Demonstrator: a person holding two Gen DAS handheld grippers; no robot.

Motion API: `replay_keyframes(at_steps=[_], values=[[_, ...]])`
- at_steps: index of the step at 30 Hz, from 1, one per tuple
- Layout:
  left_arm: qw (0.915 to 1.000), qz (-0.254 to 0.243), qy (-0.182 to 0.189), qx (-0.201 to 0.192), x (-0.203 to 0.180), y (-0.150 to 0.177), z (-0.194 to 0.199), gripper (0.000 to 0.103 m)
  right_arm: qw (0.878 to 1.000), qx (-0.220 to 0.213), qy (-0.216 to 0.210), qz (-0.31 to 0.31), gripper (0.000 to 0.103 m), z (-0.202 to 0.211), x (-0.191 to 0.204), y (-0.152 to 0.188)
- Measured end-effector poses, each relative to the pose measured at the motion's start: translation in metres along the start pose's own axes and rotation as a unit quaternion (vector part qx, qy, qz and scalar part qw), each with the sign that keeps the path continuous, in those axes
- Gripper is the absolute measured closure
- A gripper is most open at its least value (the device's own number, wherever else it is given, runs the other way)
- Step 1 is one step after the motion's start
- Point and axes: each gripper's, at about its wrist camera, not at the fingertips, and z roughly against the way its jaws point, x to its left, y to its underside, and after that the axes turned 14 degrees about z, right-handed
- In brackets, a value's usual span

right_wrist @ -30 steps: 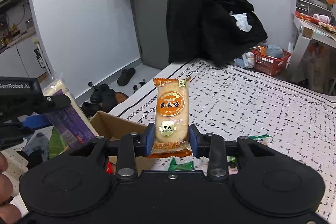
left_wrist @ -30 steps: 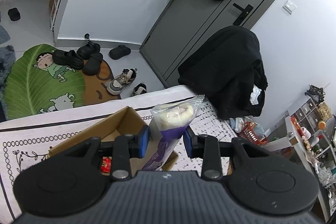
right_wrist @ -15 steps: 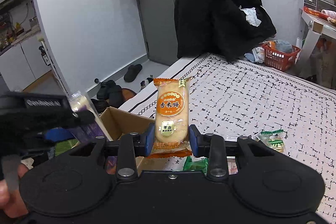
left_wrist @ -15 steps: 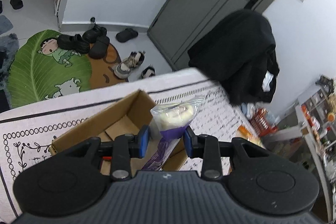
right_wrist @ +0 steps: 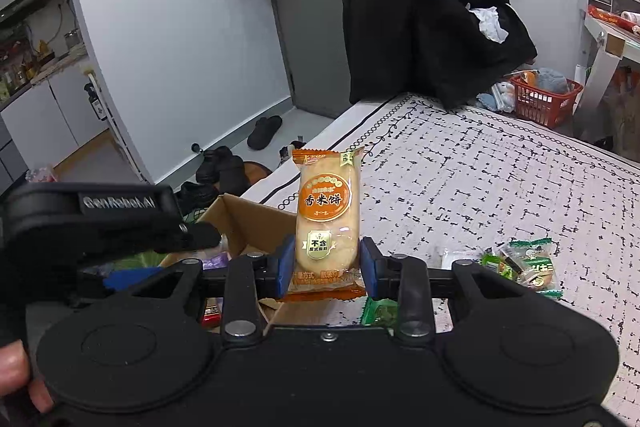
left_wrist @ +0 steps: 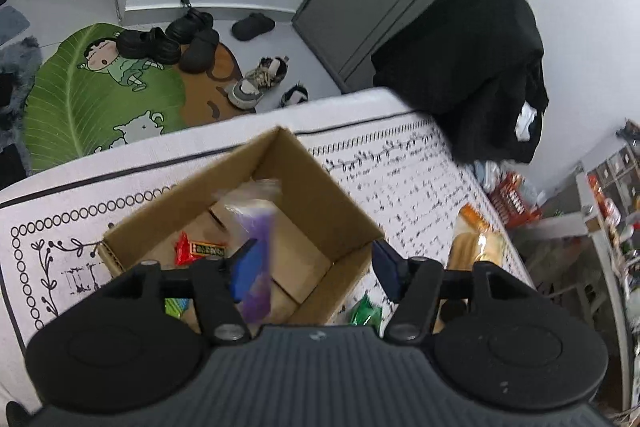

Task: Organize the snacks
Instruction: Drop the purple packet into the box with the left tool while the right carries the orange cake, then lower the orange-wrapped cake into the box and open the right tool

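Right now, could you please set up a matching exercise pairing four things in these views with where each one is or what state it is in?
Things:
1. purple packet
2. orange rice cracker
3. left gripper
4. red packet

States:
a. open above the cardboard box
b. clamped upright in the right gripper
c. lying on the box floor
d. blurred, loose over the box opening

Pairs: 1-d, 2-b, 3-a, 4-c
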Motion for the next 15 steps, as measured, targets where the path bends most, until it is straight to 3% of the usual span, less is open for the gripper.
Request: replay_keyframes(at_steps=[15], values=[[0.9980, 0.055, -0.002, -0.031, 0.026, -0.027, 0.012, 0.038, 0.999, 0.015, -0.041, 0.012, 0.069, -0.025, 0.042, -0.005]])
